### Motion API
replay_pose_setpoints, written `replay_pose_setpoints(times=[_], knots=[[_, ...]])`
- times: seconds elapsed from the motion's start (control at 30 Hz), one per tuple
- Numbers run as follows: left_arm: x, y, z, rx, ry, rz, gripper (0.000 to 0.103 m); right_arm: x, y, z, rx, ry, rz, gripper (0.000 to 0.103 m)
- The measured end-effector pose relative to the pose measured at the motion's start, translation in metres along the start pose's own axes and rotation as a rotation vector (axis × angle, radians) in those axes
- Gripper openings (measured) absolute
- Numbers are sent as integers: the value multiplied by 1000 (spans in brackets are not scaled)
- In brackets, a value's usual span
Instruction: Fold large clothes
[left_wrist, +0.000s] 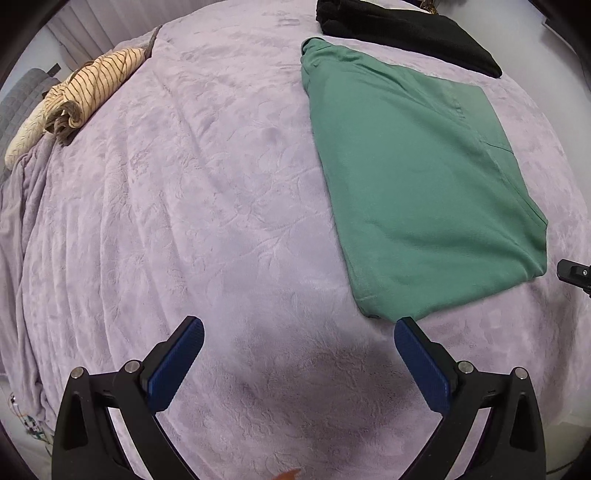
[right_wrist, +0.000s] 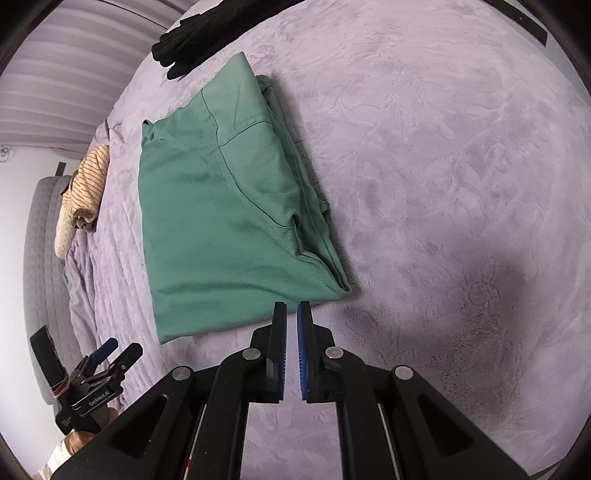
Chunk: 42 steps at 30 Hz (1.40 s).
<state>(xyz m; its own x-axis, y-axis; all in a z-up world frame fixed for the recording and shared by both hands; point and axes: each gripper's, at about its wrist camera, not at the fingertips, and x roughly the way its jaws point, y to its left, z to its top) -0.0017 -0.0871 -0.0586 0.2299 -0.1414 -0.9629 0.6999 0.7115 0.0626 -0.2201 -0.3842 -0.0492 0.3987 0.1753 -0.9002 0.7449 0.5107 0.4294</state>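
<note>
Green cotton-like fabric, a folded green garment (left_wrist: 417, 184), lies flat on the lilac plush blanket (left_wrist: 207, 206) that covers the bed, folded into a rough rectangle with a seam and pocket line showing on its top layer. The left tool (left_wrist: 299, 332) points steeply down at the blanket, its two blue-padded fingers (left_wrist: 177, 369) spread wide with nothing between them; the garment's near corner lies just ahead of its right finger, not touching it. The right tool (right_wrist: 291, 314) also tilts steeply down, its jaws drawn almost together with only a thin slit between the pads, and no cloth is caught there. The garment's near edge (right_wrist: 236, 221) lies just beyond those fingertips and mostly to their left.

In the right wrist view the left tool (right_wrist: 114, 350) shows low at the left, held away from the garment's edge, with part of a hand below it at the frame's bottom. Beyond the garment, at the far end from both tools, lies a folded black knitted garment (left_wrist: 406, 33), near the green one. Far off to the left tool's left, at the bed's edge, sits a rolled cream garment with brown stripes (left_wrist: 88, 88).
</note>
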Motion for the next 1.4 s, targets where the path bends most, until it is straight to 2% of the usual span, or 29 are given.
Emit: replay_pose_setpoints(times=[0.17,0.23,0.27,0.3,0.33,0.37,0.63,0.73,0.8,0.83,0.87,1.03,1.4], knots=[[0,2,4,-42,9,-37,103,-2,7,3,-15,6,5,7],[1,0,4,-47,21,-33,103,-2,8,4,-21,5,1,11],[2,0,5,-57,26,-32,103,-3,9,5,-22,4,-1,32],[3,1,5,-64,28,-33,103,-3,9,5,-23,2,-6,67],[3,1,6,-68,28,-33,103,-4,10,6,-25,-4,-8,78],[2,1,7,-69,24,-31,103,-6,11,6,-29,-15,-1,82],[8,5,11,-95,53,-2,103,-7,16,11,-52,-25,-21,83],[13,5,13,-87,66,21,103,-8,17,13,-64,-51,-38,86],[15,4,14,-81,76,9,103,-10,18,15,-67,-67,-44,90],[16,4,14,-79,81,-3,103,-10,17,16,-66,-71,-41,93],[17,3,15,-78,86,-11,103,-11,17,18,-67,-76,-40,103],[19,-3,17,-72,92,-27,103,-13,20,23,-94,-102,-25,103],[30,-6,27,-88,111,-42,103,12,14,29,-96,30,5,103]])
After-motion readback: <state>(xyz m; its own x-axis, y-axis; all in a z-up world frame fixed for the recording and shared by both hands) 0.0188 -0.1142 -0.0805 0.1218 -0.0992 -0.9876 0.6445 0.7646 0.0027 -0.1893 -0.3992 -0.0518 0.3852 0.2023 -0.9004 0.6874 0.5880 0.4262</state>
